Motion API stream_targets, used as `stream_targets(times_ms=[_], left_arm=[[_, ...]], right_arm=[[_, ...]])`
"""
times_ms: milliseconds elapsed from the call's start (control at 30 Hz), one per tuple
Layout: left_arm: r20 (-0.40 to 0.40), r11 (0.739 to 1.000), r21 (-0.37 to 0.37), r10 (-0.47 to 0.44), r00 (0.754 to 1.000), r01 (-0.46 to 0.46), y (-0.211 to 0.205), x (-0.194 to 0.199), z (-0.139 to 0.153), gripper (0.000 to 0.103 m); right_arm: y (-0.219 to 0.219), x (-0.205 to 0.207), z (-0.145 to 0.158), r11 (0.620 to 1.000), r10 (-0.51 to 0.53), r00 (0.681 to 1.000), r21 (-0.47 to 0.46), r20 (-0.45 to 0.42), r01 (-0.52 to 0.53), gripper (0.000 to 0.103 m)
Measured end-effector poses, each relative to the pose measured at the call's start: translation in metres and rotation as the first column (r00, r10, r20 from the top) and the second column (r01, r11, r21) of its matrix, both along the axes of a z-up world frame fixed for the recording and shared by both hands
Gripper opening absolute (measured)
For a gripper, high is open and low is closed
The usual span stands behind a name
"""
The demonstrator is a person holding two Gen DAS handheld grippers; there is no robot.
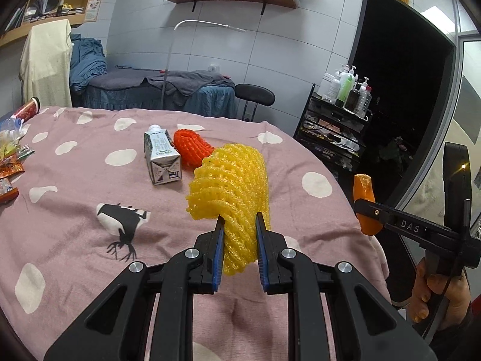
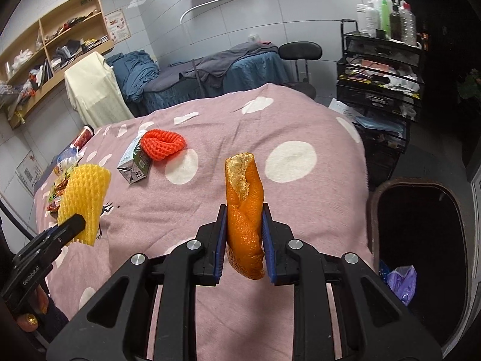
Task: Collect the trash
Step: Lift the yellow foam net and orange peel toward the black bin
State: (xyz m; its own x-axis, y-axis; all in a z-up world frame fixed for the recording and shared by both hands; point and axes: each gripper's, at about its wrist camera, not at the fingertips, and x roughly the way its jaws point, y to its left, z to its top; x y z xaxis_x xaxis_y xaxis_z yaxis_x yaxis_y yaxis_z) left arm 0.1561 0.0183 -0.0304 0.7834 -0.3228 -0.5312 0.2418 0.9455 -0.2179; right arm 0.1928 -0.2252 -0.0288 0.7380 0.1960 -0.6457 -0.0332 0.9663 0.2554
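My left gripper (image 1: 239, 225) is shut on a yellow foam fruit net (image 1: 231, 186) and holds it above the pink dotted bedspread (image 1: 75, 204). My right gripper (image 2: 244, 216) is shut on an orange peel (image 2: 245, 204), held upright above the bedspread (image 2: 300, 216). Each gripper shows in the other's view: the peel (image 1: 365, 207) at the right, the yellow net (image 2: 84, 201) at the left. A milk carton (image 1: 162, 158) and a red foam net (image 1: 192, 147) lie on the bedspread beyond; they also show in the right wrist view as carton (image 2: 133, 165) and red net (image 2: 162, 144).
A dark bin (image 2: 418, 240) with a purple bag (image 2: 402, 282) inside stands right of the bed. Snack wrappers (image 1: 9, 165) and a red can (image 1: 28, 109) lie at the far left. A black trolley with bottles (image 1: 336, 126) and a stool (image 1: 255, 94) stand beyond.
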Motion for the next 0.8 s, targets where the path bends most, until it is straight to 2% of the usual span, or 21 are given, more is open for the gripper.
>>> stream_targets(times_ms=[433,800], left_arm=[[0.001,0.994,0.002,-0.107,0.994,0.107,-0.047,-0.011,-0.001,0.019],[-0.002,0.982,0.01,-0.189,0.982,0.189,-0.085,-0.017,-0.003,0.019]], right_arm=[[-0.055,-0.037,-0.006,0.99,-0.141,0.99,0.031,0.017,0.141,0.023],[-0.105,-0.057,-0.019,0.958,-0.286,0.958,0.018,0.006,0.286,0.023]])
